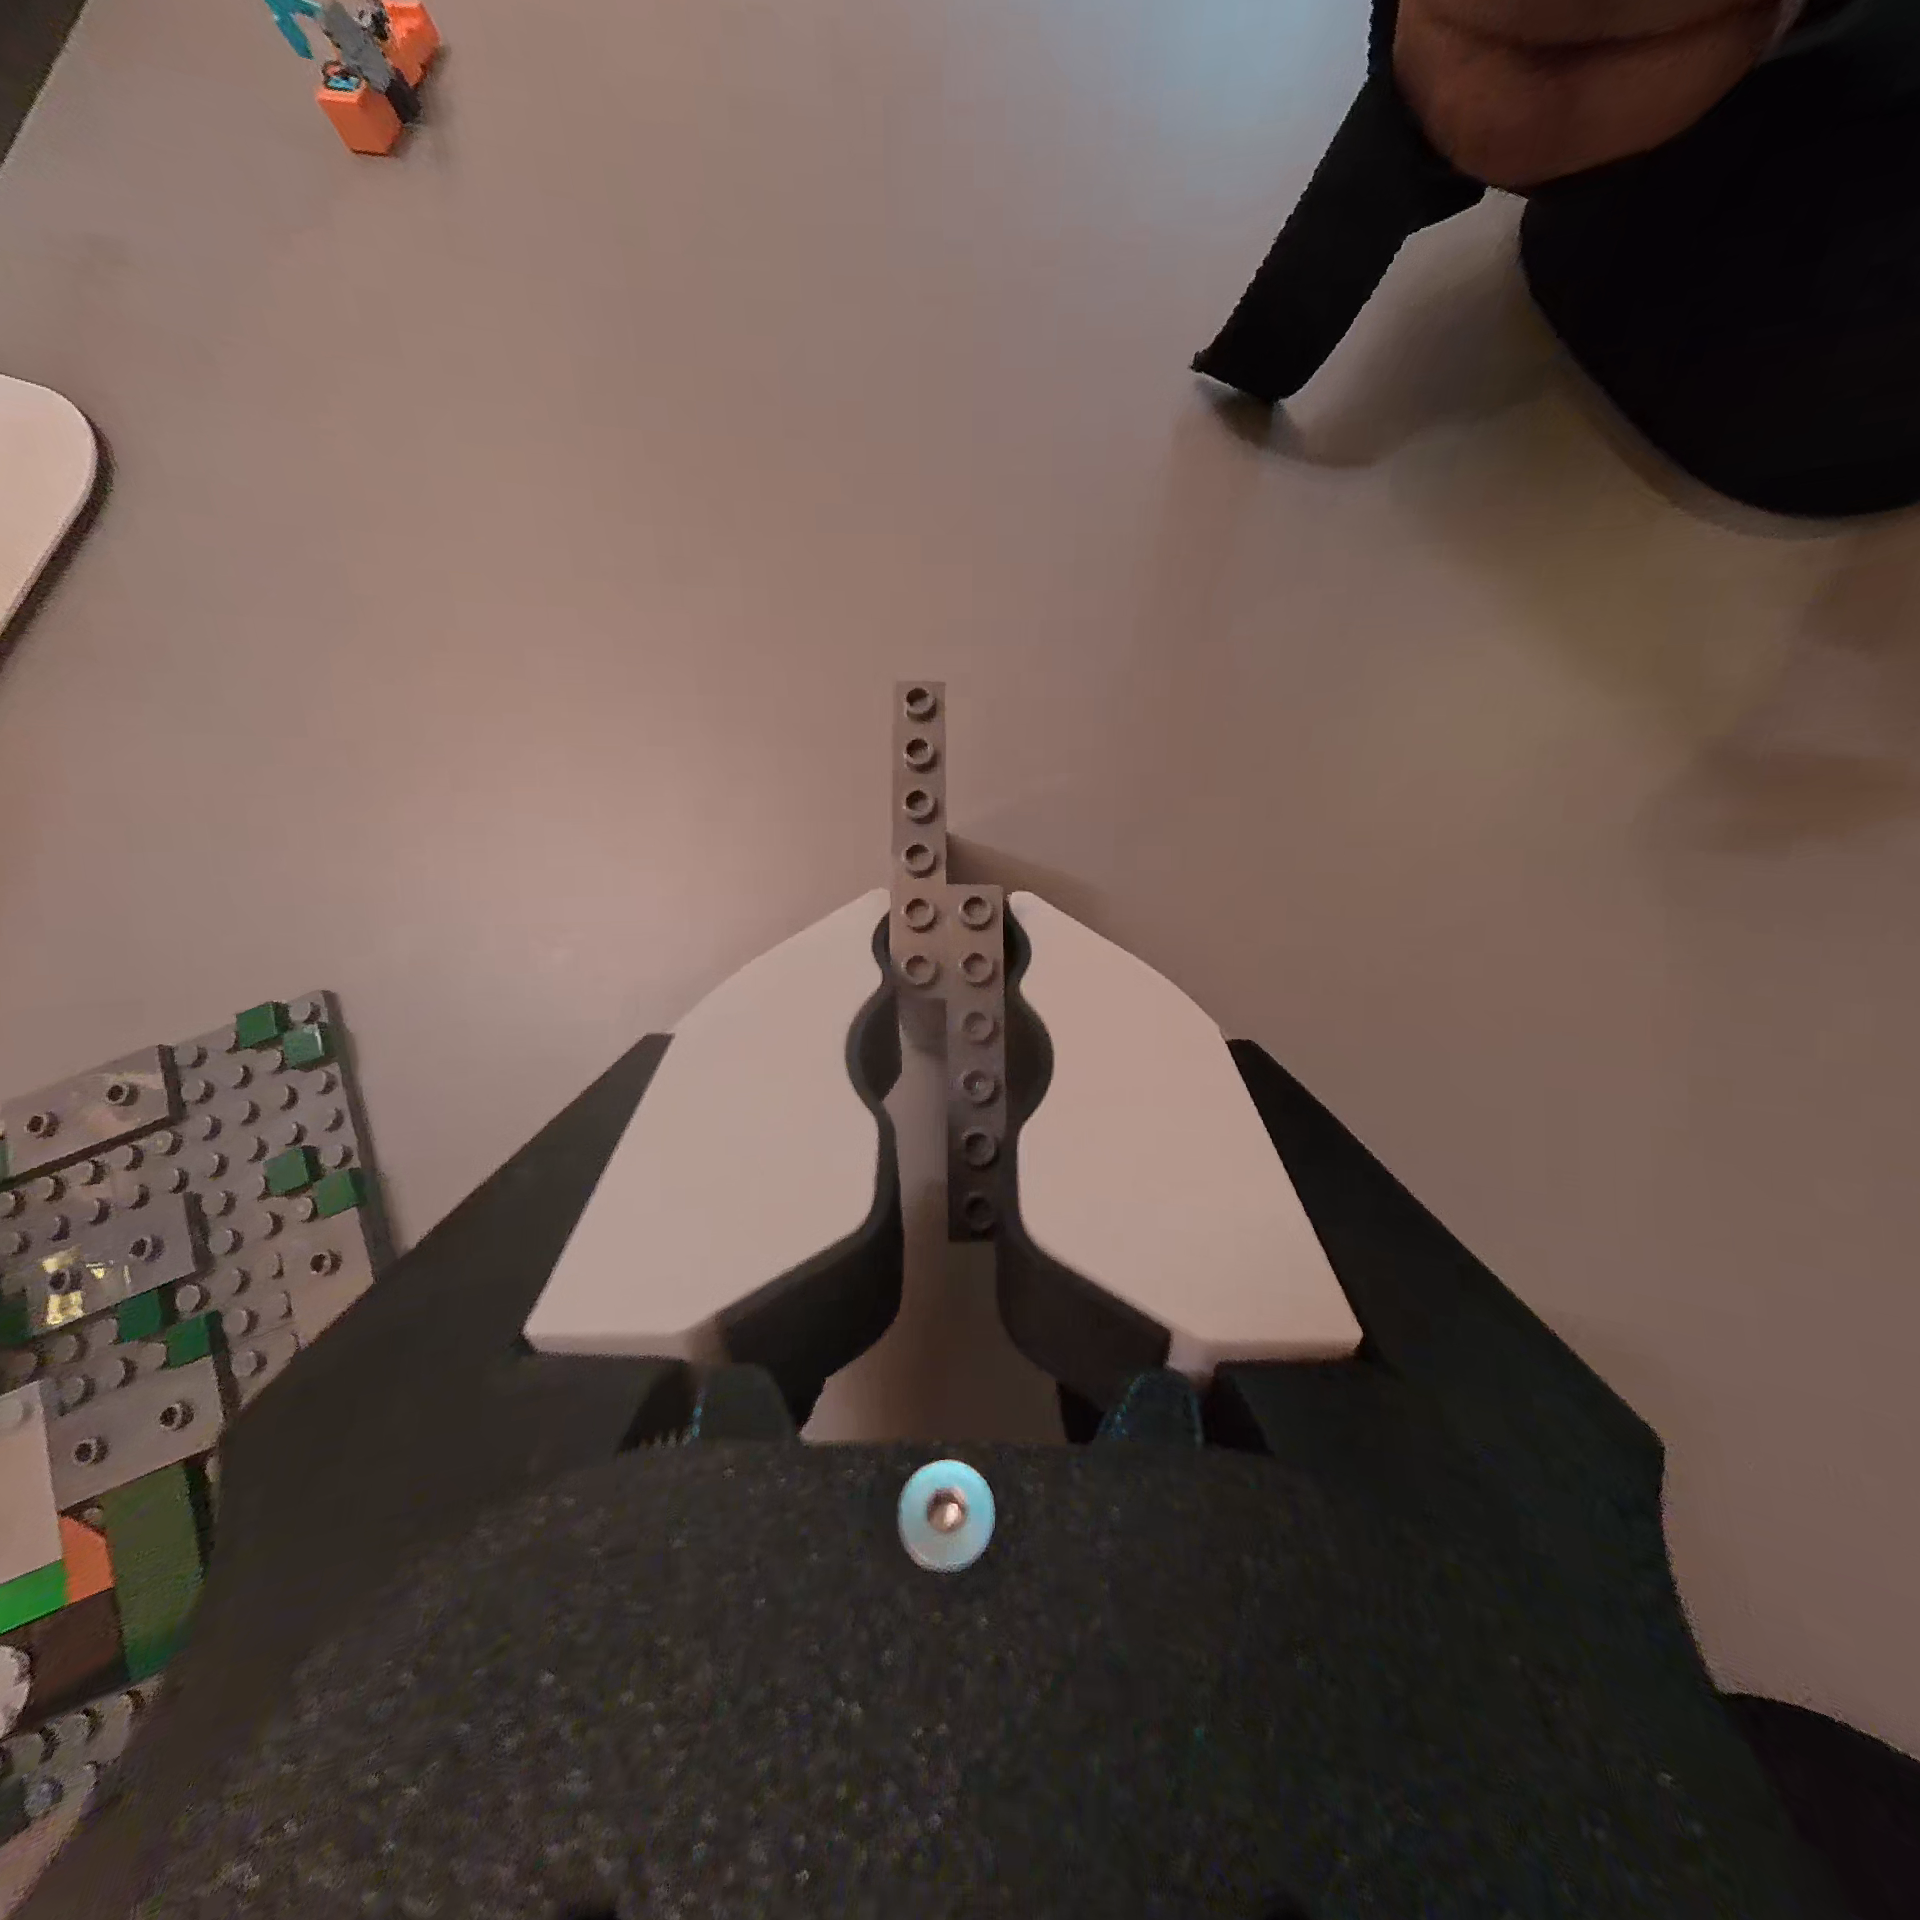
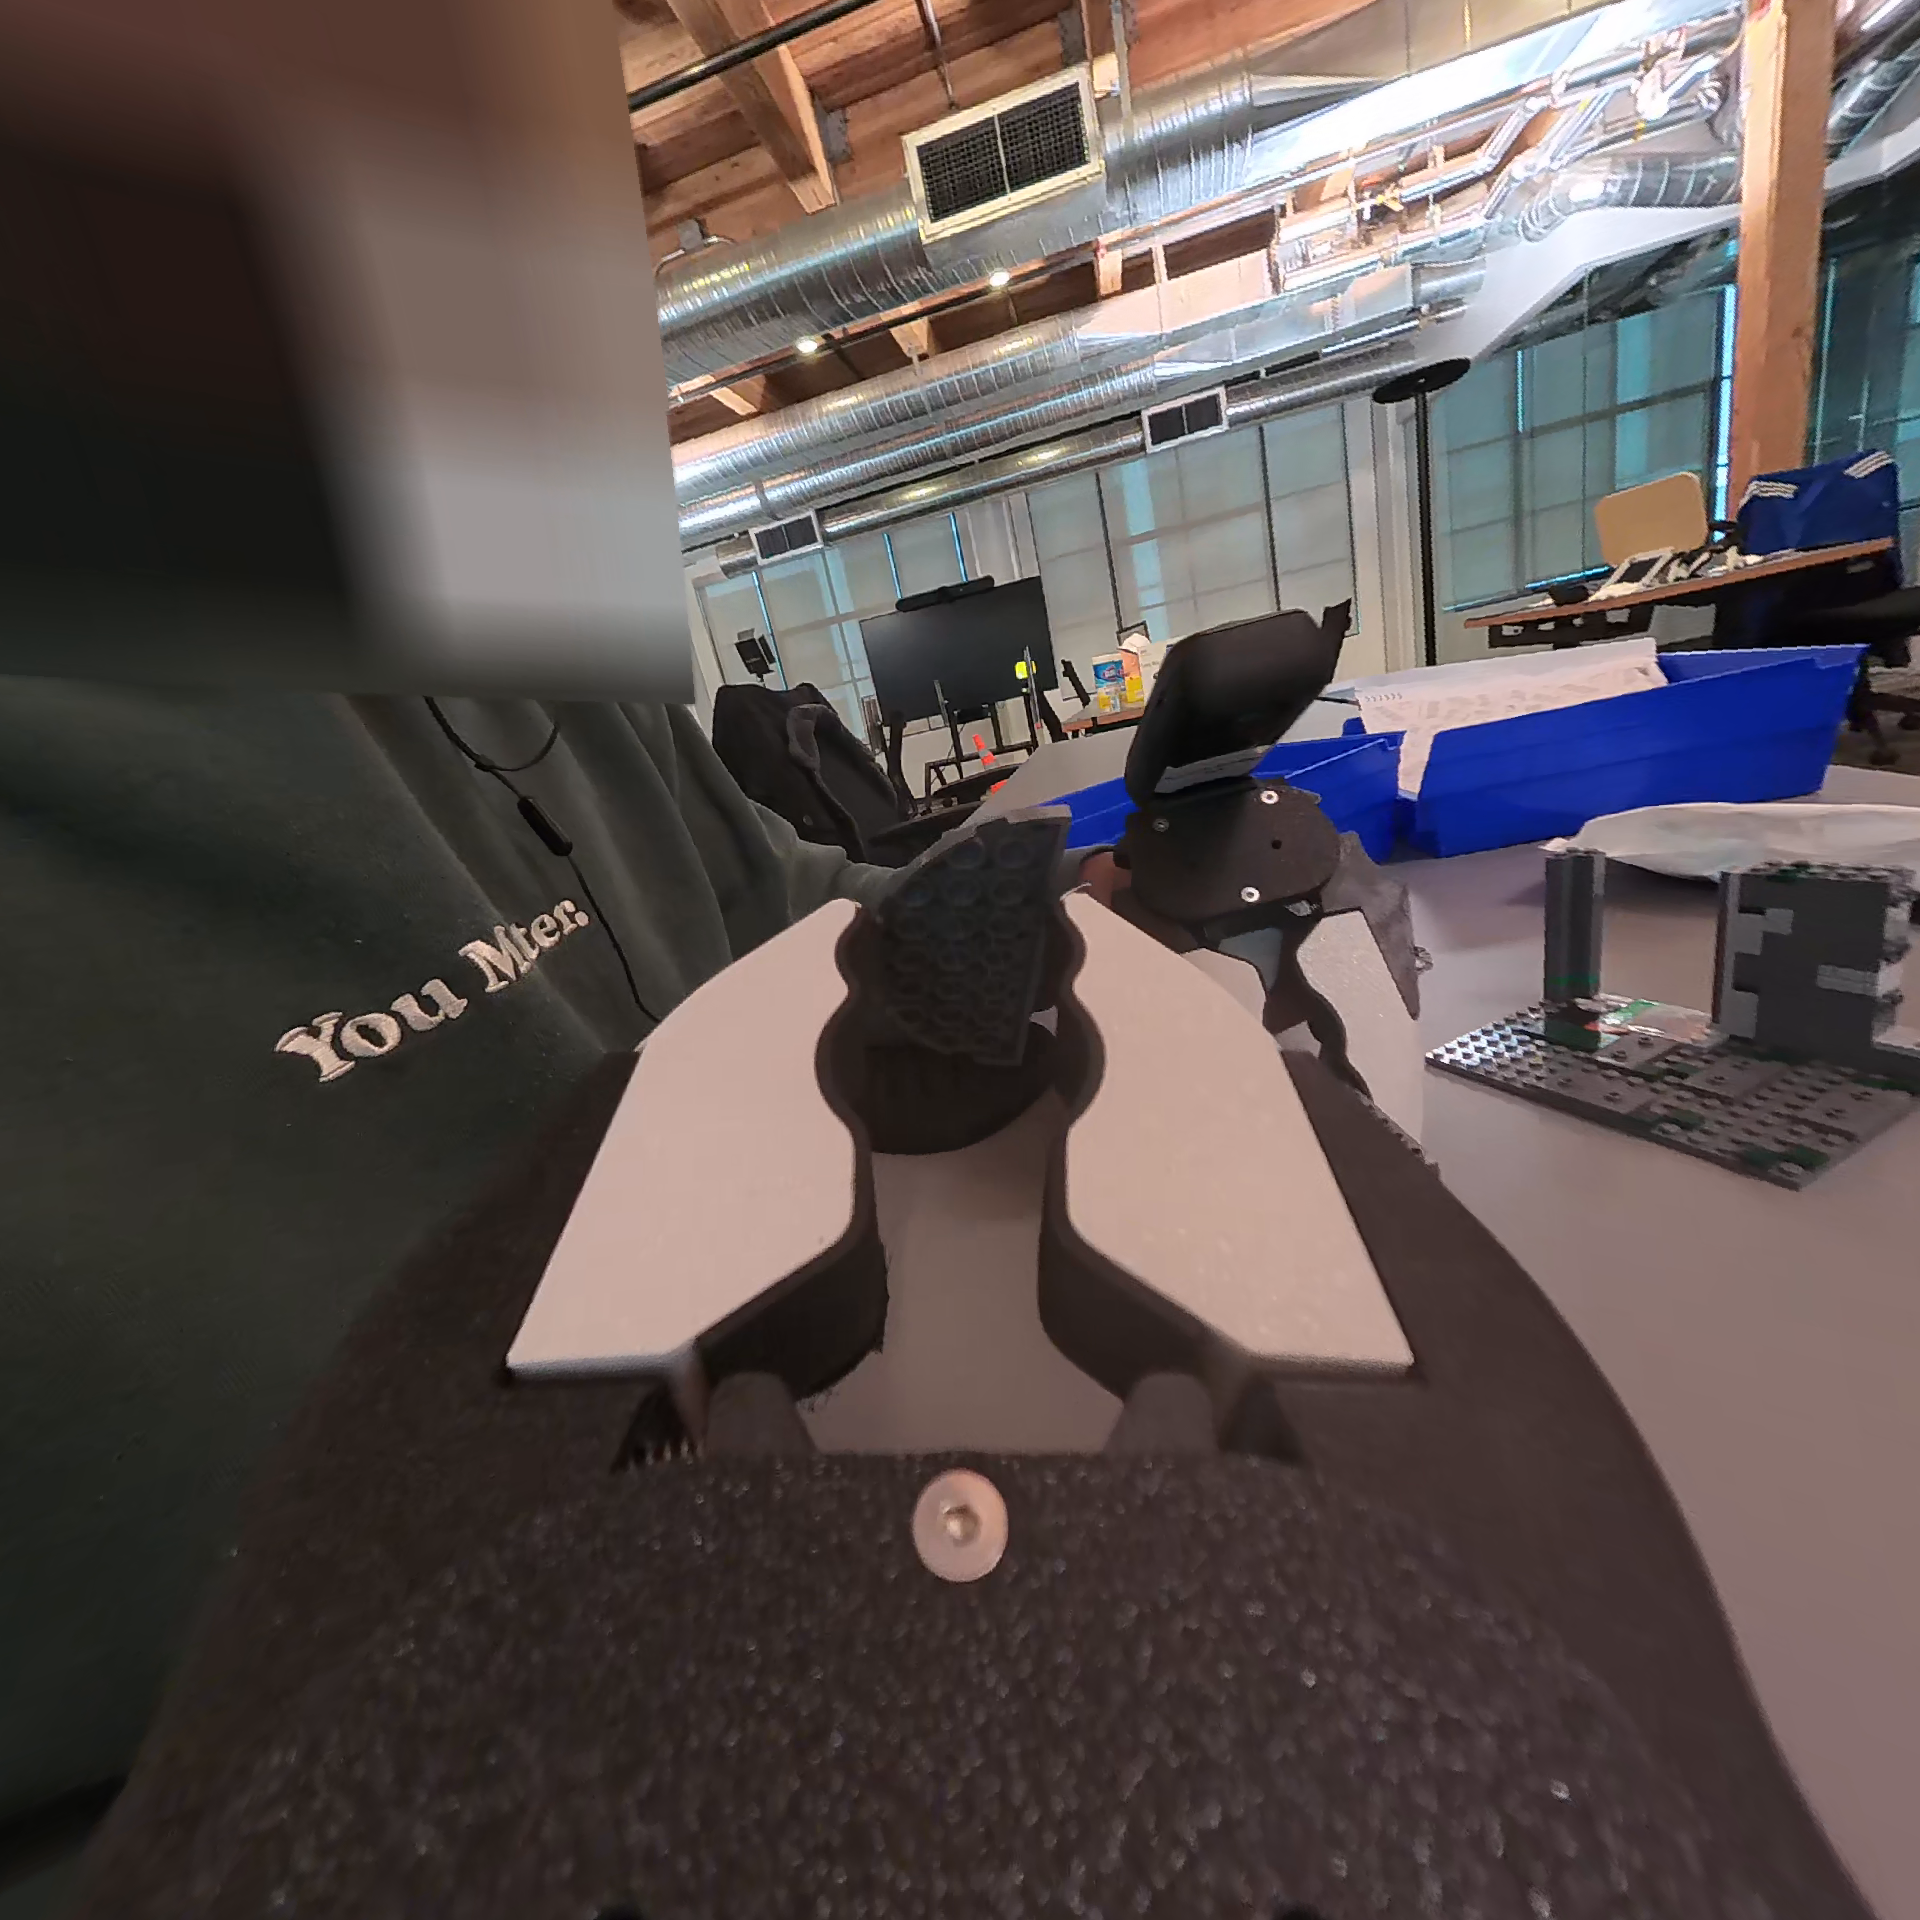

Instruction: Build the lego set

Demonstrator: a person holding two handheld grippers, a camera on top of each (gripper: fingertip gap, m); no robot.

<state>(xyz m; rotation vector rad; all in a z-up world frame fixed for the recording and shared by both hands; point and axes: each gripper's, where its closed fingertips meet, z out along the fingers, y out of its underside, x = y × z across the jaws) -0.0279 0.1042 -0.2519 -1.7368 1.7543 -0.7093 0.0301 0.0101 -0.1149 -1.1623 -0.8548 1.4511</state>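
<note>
the left gripper (image 1: 948,935) hangs above the pale counter (image 1: 623,520), its fingers (image 1: 790,1091) clamped on a pair of grey plates (image 1: 948,935) joined side by side with a stagger, studs facing the camera; one strip juts past the fingertips, the other runs back between them. to the left on the counter lies the grey baseplate (image 1: 197,1195) dotted with green tiles, and far off at the upper left sits a small orange model (image 1: 374,73). a dark sleeve (image 1: 1330,239) reaches in at the upper right.

in the right wrist view, the right gripper (image 2: 961,977) has its fingers (image 2: 727,1122) clamped on a dark wedge plate (image 2: 961,966), tilted, its underside tubes towards the camera. just beyond it shows the left gripper (image 2: 1247,862) with its camera mount. to the right, the baseplate (image 2: 1662,1091) stands on the counter (image 2: 1558,1299) bearing a grey wall (image 2: 1808,956) and a thin grey pillar (image 2: 1574,935). blue bins (image 2: 1662,738) sit behind, and a person in a green sweatshirt (image 2: 260,1039) fills the left side.
</note>
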